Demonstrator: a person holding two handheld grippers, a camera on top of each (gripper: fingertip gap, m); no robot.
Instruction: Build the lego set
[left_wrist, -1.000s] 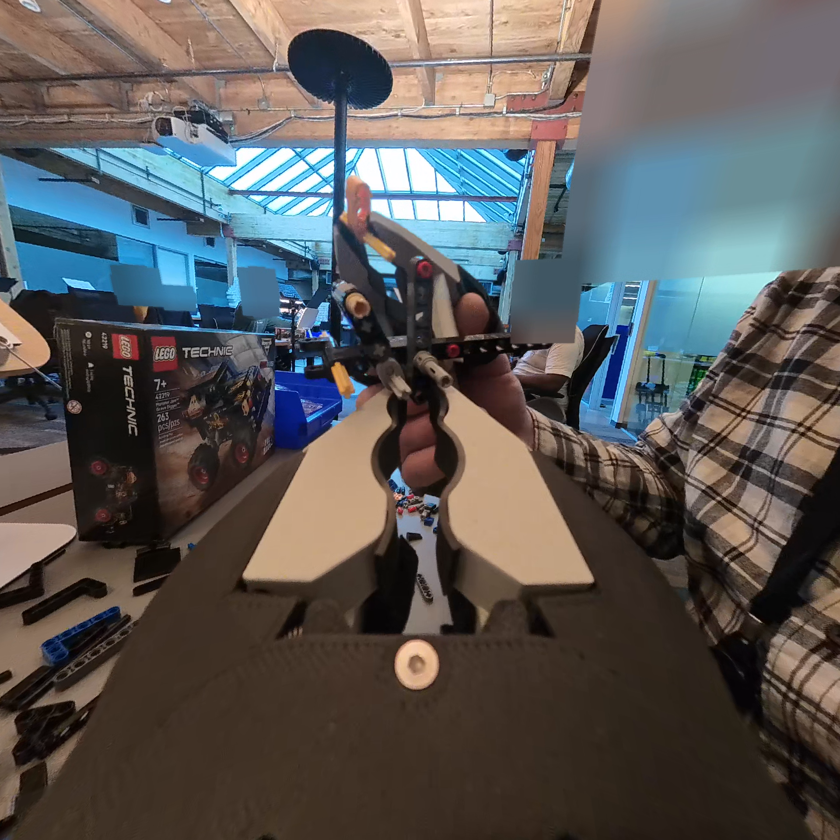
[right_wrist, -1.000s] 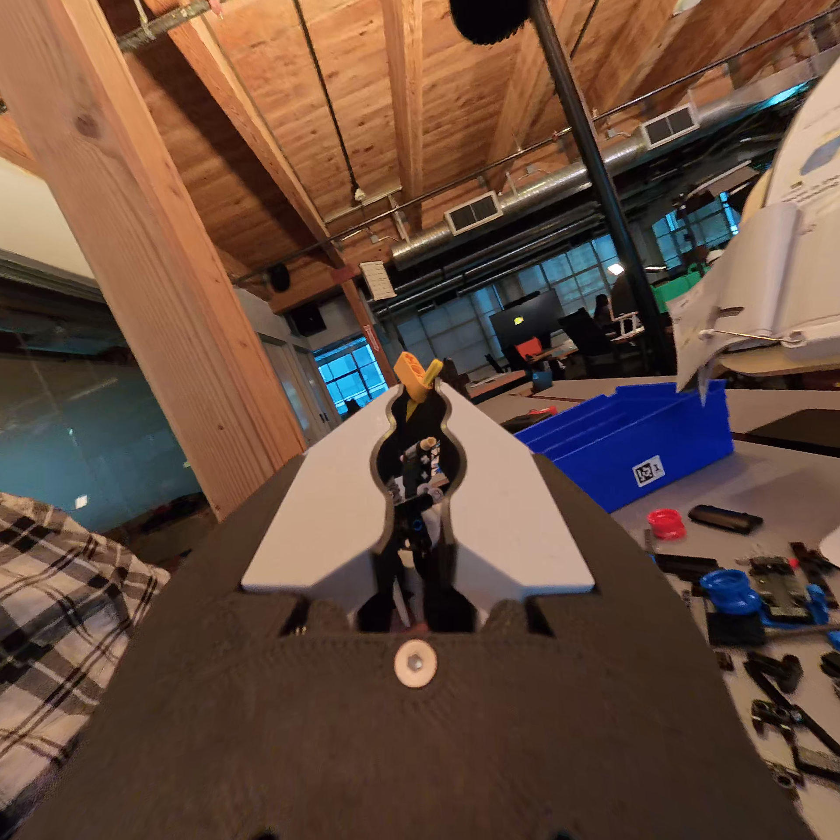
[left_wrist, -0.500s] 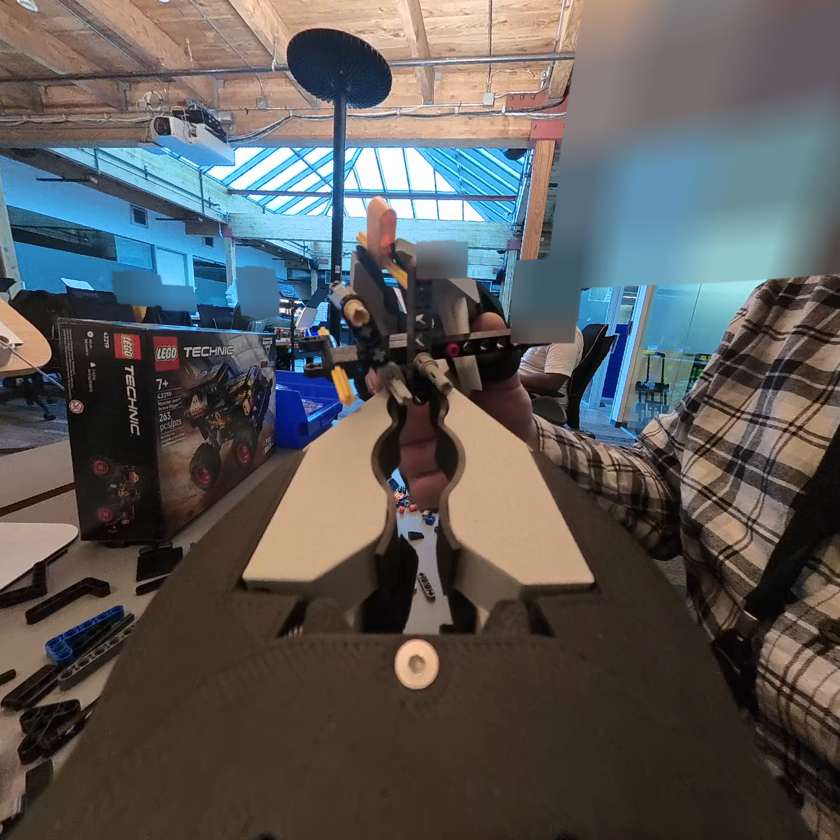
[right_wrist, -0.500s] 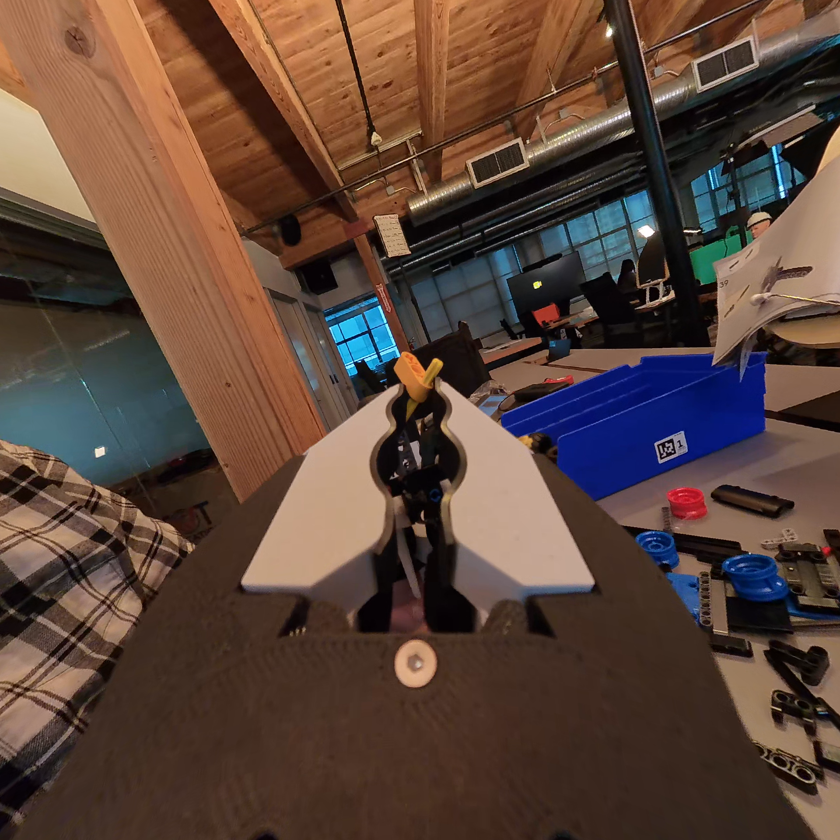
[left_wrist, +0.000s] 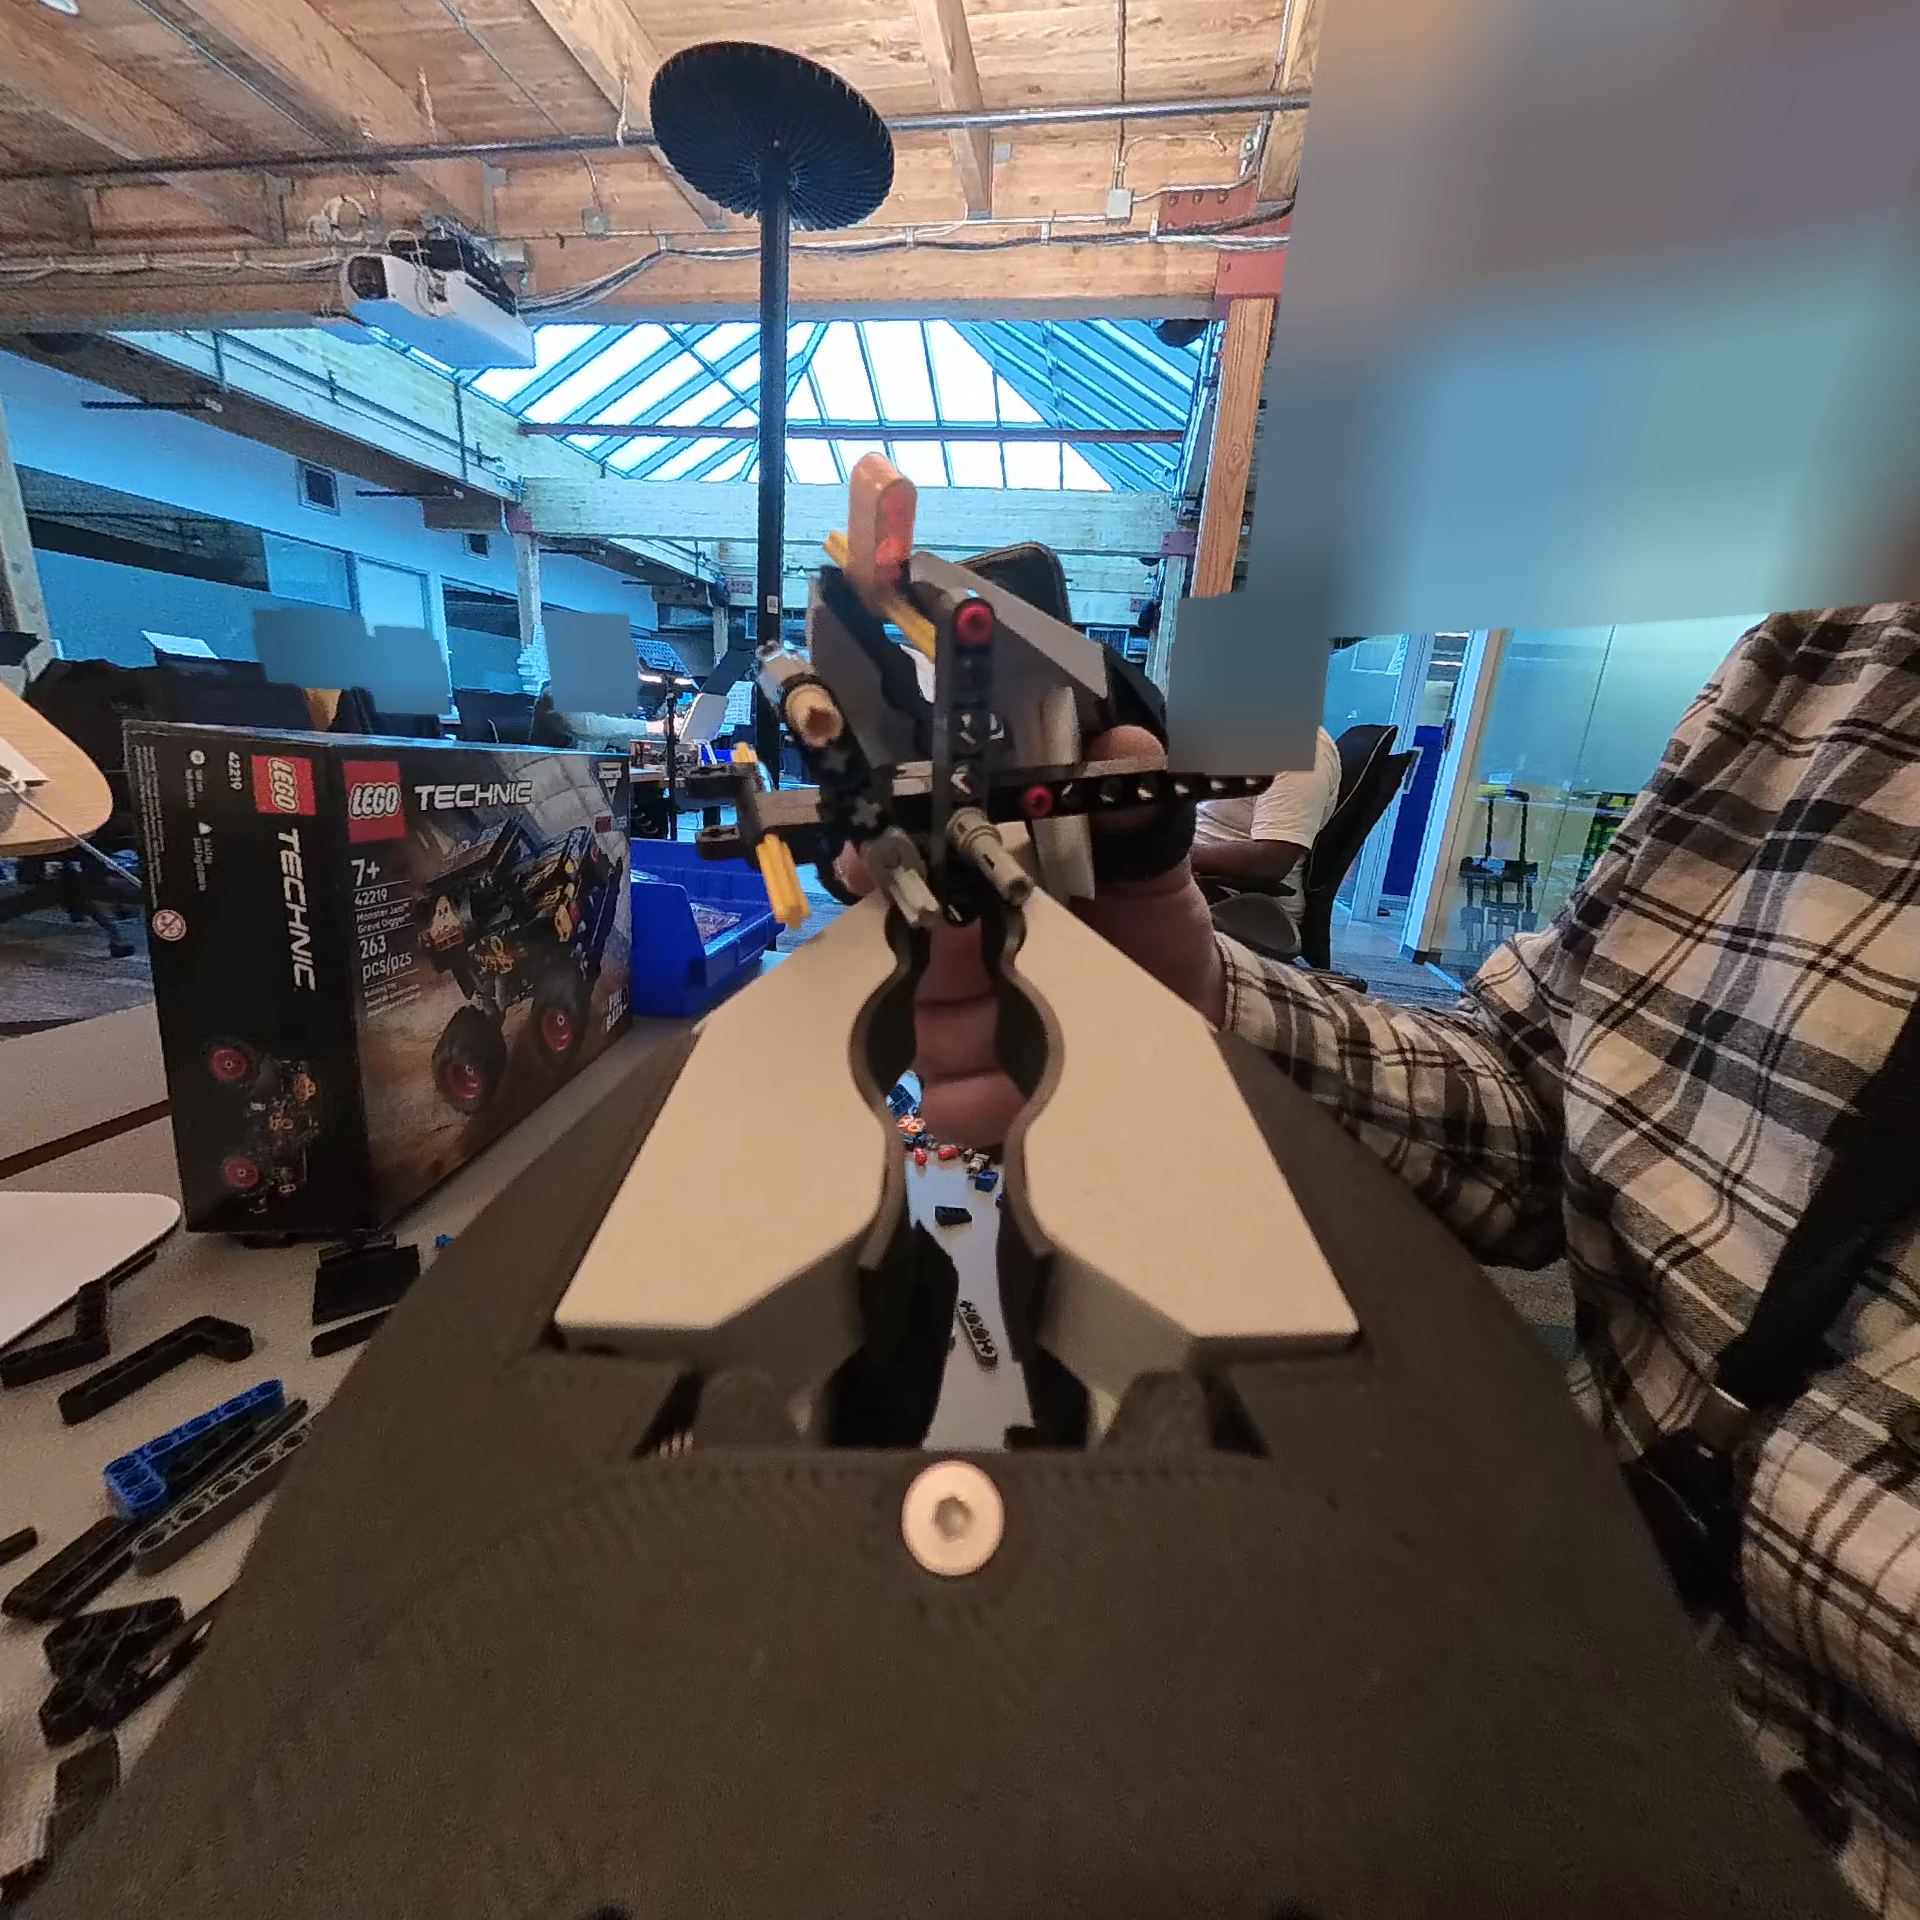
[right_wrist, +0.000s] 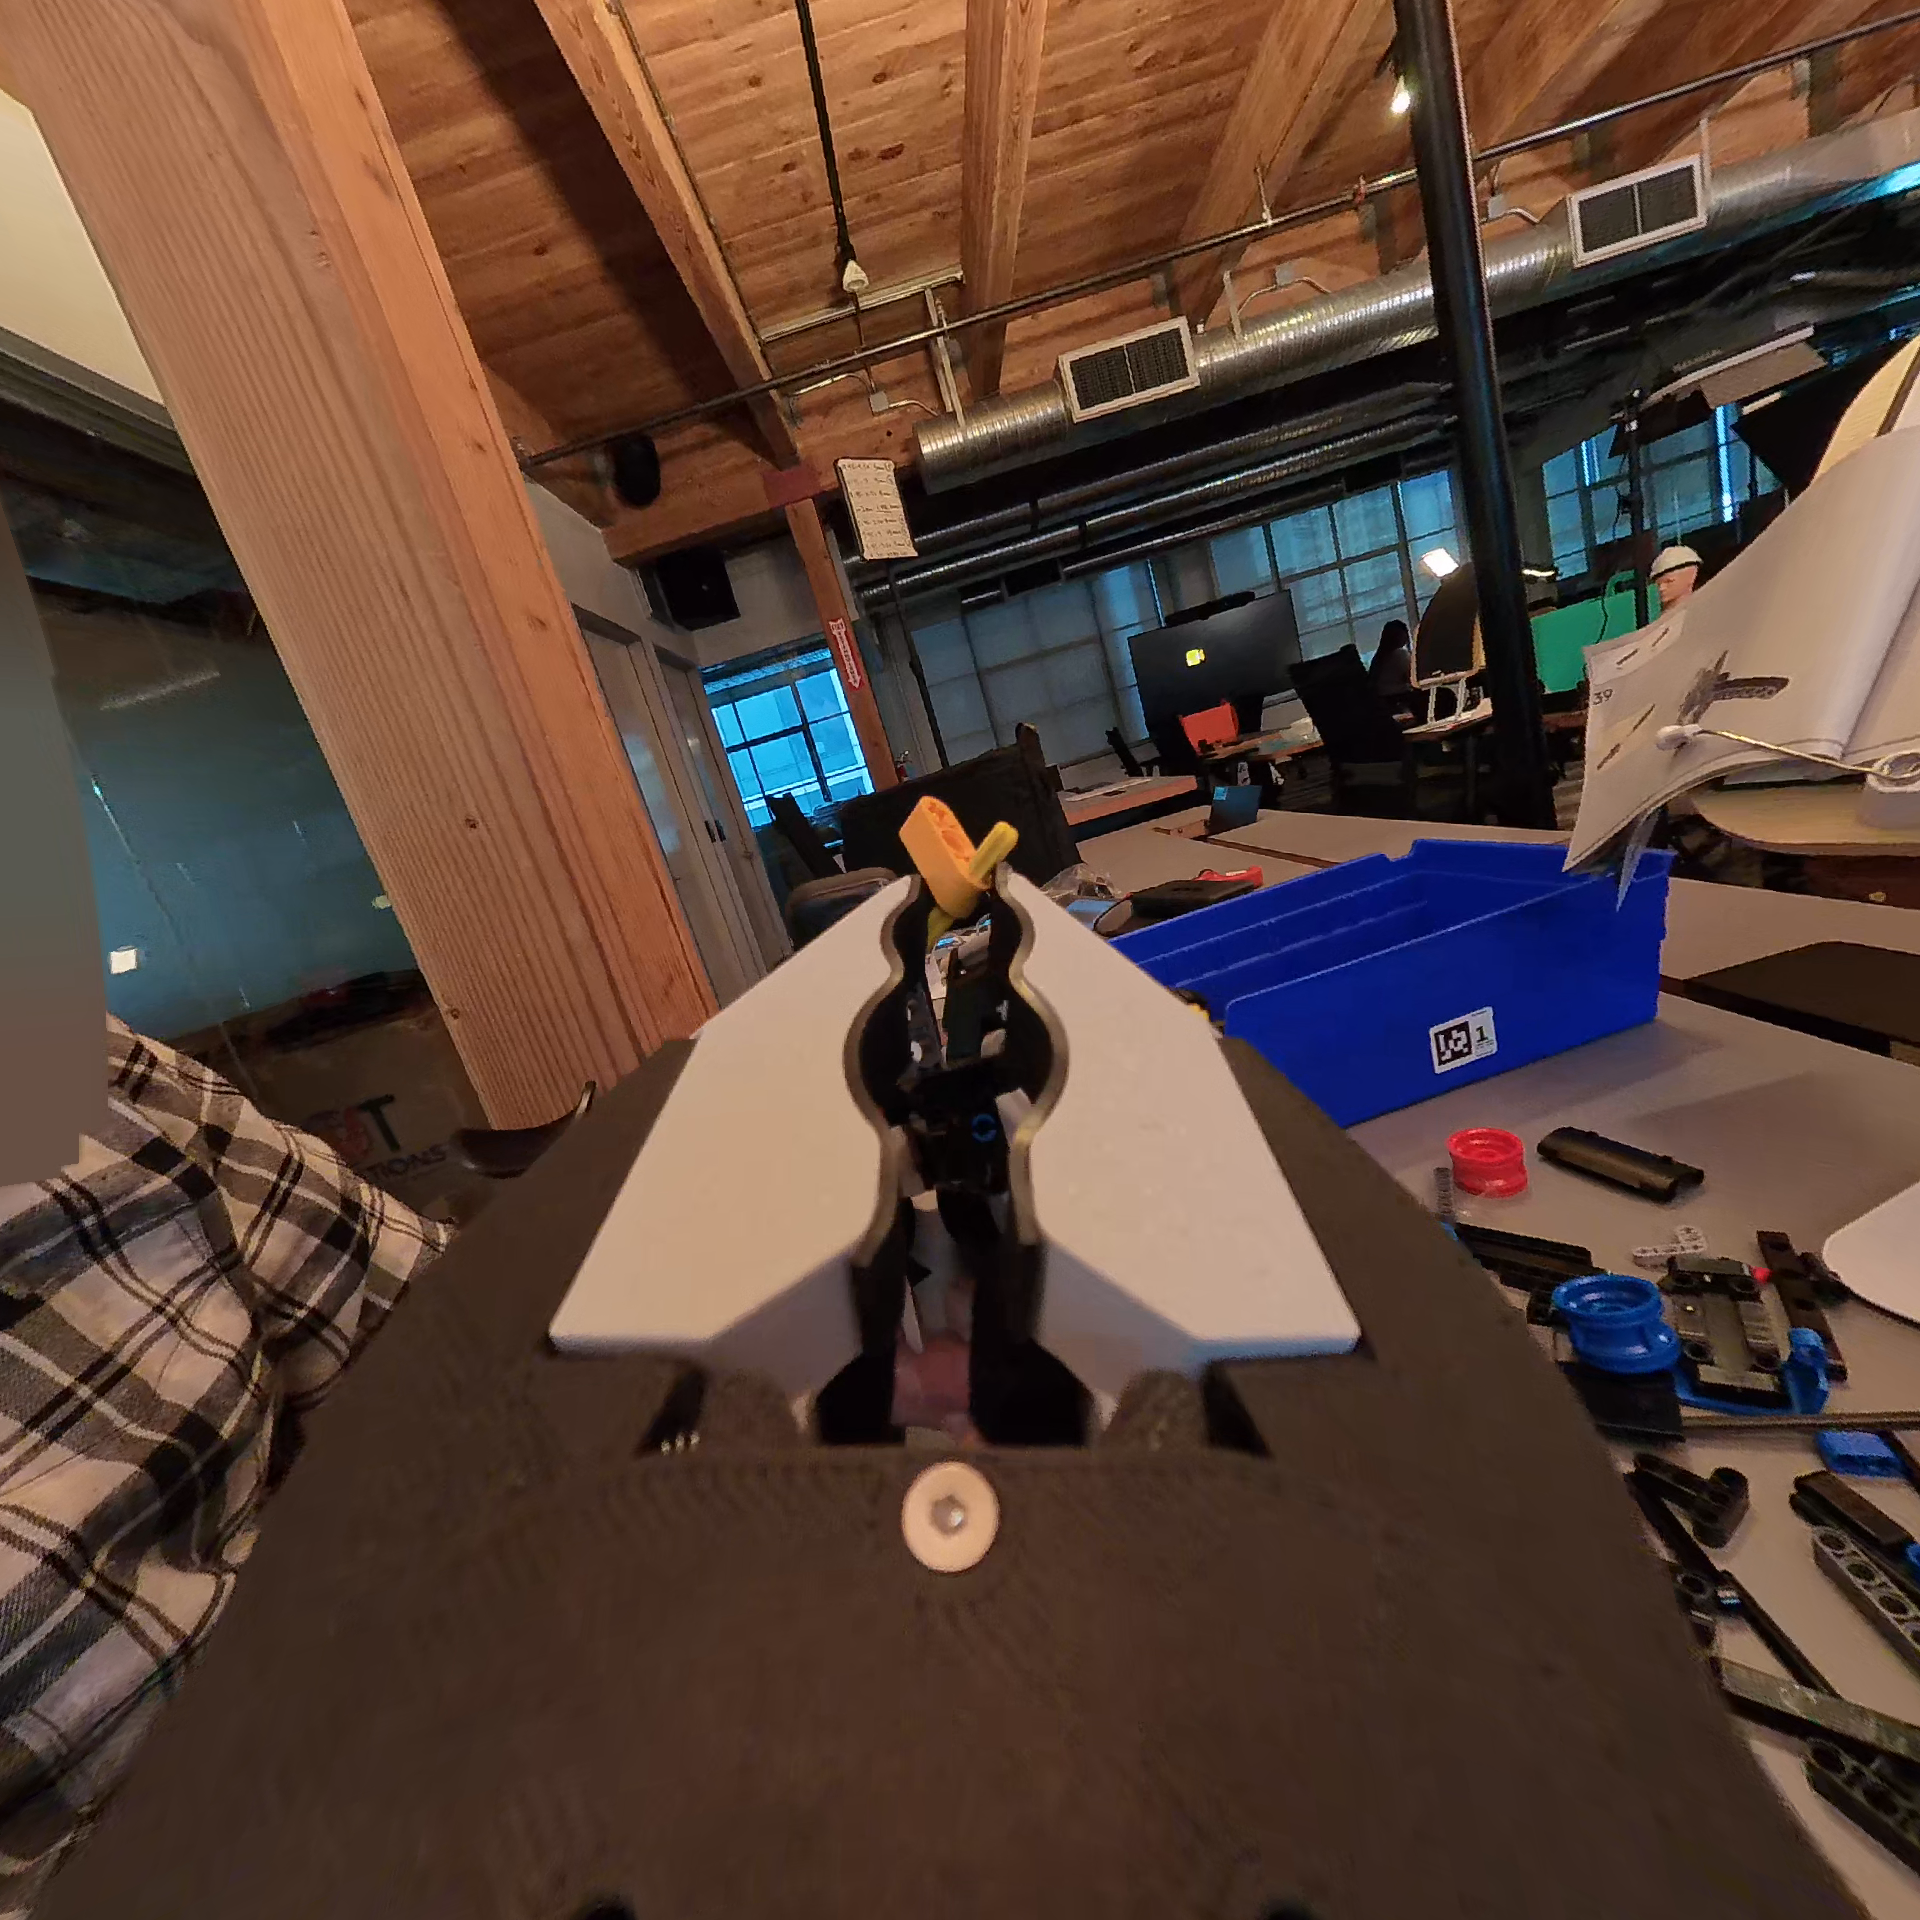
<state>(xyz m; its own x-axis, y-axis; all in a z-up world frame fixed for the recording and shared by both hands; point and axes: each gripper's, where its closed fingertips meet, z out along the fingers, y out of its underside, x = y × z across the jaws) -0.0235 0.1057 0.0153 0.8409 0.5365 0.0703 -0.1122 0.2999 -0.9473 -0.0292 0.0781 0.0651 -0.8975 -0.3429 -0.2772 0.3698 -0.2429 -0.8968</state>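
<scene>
Held up in the air between the two tools is the half-built black and grey Lego Technic frame (left_wrist: 940, 769), a spindly cluster of holed beams, red pins, yellow axles and an orange connector poking out on top. The left tool (left_wrist: 951, 914) looks closed on the frame's lower end, where grey pegs stick out, though the exact contact is hidden at the tips. The right tool (right_wrist: 956, 883) is closed around the same frame, with black beams wedged down its narrow slot and the orange piece showing past the tips. A bare hand (left_wrist: 1132, 883) in a plaid sleeve sits behind the model.

I'd judge the frame light and stiff along its beams but fragile at the joints: the pins and axles could pop loose if twisted or squeezed crosswise. The long black beam looks like the safest place to take hold, rather than the protruding axles.

Below, the pale grey tabletop (right_wrist: 1662, 1081) is littered with loose black and blue beams (left_wrist: 187, 1455), a red wheel hub (right_wrist: 1488, 1162), a blue plastic bin (right_wrist: 1455, 956), the printed cardboard set box (left_wrist: 384, 956) and an open instruction booklet (right_wrist: 1766, 686). The room is a timber-beamed open office.
</scene>
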